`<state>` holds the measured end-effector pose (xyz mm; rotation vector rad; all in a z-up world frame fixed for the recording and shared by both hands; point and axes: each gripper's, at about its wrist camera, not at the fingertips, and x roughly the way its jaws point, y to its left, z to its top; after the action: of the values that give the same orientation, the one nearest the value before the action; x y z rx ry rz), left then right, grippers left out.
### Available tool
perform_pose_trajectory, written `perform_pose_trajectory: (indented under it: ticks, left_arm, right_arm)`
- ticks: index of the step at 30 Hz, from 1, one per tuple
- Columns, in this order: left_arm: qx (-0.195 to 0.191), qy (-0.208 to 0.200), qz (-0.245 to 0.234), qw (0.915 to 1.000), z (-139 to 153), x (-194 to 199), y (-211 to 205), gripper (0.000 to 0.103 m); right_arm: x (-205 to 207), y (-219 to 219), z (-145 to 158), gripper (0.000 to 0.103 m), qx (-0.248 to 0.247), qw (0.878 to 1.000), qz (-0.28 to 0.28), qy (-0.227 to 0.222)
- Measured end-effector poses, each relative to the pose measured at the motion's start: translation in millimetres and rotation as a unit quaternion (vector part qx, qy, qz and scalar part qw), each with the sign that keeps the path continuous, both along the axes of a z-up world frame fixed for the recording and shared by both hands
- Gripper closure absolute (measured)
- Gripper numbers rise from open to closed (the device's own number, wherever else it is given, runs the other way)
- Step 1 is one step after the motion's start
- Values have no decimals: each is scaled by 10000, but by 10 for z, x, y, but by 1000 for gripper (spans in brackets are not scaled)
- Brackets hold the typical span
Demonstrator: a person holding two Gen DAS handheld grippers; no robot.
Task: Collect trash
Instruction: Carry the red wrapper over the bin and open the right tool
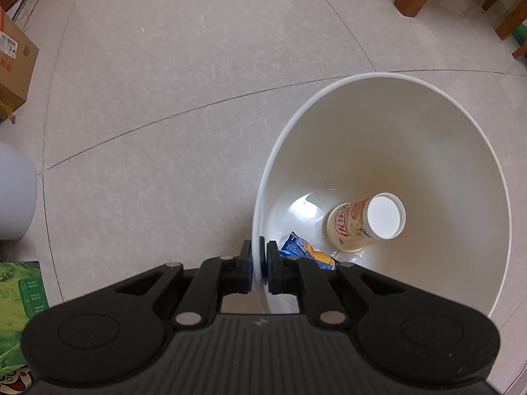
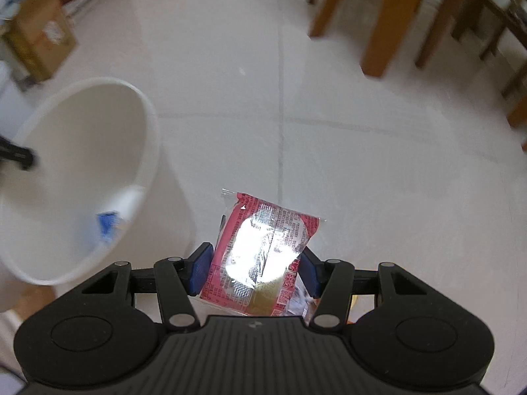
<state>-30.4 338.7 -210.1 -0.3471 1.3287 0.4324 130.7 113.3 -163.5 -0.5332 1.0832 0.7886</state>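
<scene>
A white bin (image 1: 428,138) stands tilted on the tiled floor. Inside it lie a paper cup (image 1: 365,222) with red print and a blue and orange packet (image 1: 306,251). My left gripper (image 1: 259,253) is shut on the bin's near rim, one finger inside the wall and one outside. In the right wrist view the bin (image 2: 82,138) is at the left, with the blue packet (image 2: 107,225) blurred inside and the left gripper's tip (image 2: 18,157) at its rim. My right gripper (image 2: 255,268) is shut on a shiny red wrapper (image 2: 263,250), held above the floor just right of the bin.
A cardboard box (image 1: 14,62) stands at the far left, a green carton (image 1: 19,299) and a white rounded object (image 1: 13,194) at the near left. Wooden furniture legs (image 2: 385,23) stand at the back right. Bare floor tiles (image 2: 362,164) stretch ahead.
</scene>
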Motion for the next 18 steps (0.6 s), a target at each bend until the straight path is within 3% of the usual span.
perform_pose_trajectory:
  ticks: [5,11,13,15,18]
  left_arm:
    - [74,12,-51,10000,-8,-14,-37,97]
    - [26,22,-26,10000,-10,-5,-14,97]
    - [28,21,-27,10000,-8,2,-16,97]
    - [33,17,-36,10000,-8,3,-14,97]
    - [29,3,-50,10000,-13,1,-17,96]
  right_arm:
    - [-259,336,380,42,481,9979,381,218]
    - [-534,823,436,42,668,9919,943,536]
    - [-645,942,418,35,716,9895,1129,546]
    - [-747,1028,415,13,780,9880,1214,542]
    - [-789,1077,472,11,868,9861,1348,432]
